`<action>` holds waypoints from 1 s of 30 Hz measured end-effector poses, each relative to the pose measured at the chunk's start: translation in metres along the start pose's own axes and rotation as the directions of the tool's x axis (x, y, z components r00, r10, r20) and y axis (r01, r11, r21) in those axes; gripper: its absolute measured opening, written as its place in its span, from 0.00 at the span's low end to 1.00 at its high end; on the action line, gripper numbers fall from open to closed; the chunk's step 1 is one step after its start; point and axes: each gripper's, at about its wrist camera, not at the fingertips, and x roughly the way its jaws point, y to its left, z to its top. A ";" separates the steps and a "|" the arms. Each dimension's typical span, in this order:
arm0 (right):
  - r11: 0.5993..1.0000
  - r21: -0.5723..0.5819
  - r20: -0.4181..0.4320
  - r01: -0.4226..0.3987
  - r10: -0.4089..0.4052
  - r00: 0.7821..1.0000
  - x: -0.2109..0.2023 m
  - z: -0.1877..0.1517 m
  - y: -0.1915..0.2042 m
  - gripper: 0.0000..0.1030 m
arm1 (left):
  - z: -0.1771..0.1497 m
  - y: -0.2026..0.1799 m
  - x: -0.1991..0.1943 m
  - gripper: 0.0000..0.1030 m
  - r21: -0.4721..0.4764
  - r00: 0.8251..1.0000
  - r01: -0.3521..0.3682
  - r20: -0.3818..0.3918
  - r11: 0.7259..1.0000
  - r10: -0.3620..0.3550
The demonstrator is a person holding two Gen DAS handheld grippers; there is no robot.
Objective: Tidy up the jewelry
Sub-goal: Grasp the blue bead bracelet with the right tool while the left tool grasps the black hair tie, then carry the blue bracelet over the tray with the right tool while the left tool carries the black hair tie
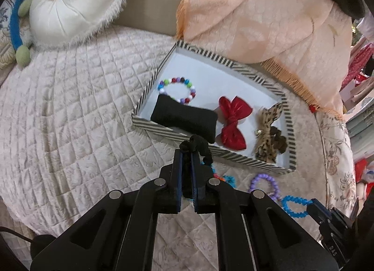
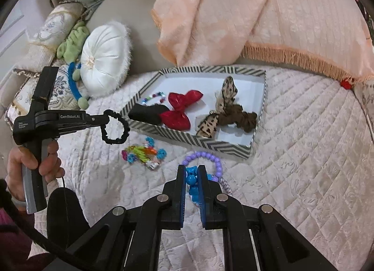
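The quilted bed cover [image 2: 303, 130] carries the striped tray [image 2: 224, 148], which lies ahead of both grippers with its long axis running left to right across the right wrist view. Inside it sit a black cushion [image 1: 184, 119], a multicoloured bead bracelet [image 1: 177, 88], a red bow [image 1: 233, 119] and a leopard-print scrunchie [image 1: 268, 140]. The left gripper [image 2: 102, 120] is the nearer one to the tray: its jaws are pressed tight on a black scrunchie [image 2: 115, 130], whose loop hangs just beside the tray's near-left corner, so I judge the coming move to be a short carry forward and to the right over the rim. The right gripper [image 2: 191, 177] sits lower and farther back, its jaws nearly together around a blue bead bracelet [image 2: 192, 182] that seems to rest on the cover. A purple bead bracelet [image 2: 205, 161] lies just beyond its tips, and a multicoloured hair clip [image 2: 142, 154] lies loose between the two grippers. In the left wrist view most of the black scrunchie is hidden behind the fingers. Whether the blue beads are lifted or only touched cannot be told.
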 end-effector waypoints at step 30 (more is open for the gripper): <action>0.998 -0.061 0.002 -0.011 0.011 1.000 0.007 0.036 0.016 0.09 | 0.010 -0.027 -0.006 0.05 0.100 0.996 -0.079 0.060 0.992 0.073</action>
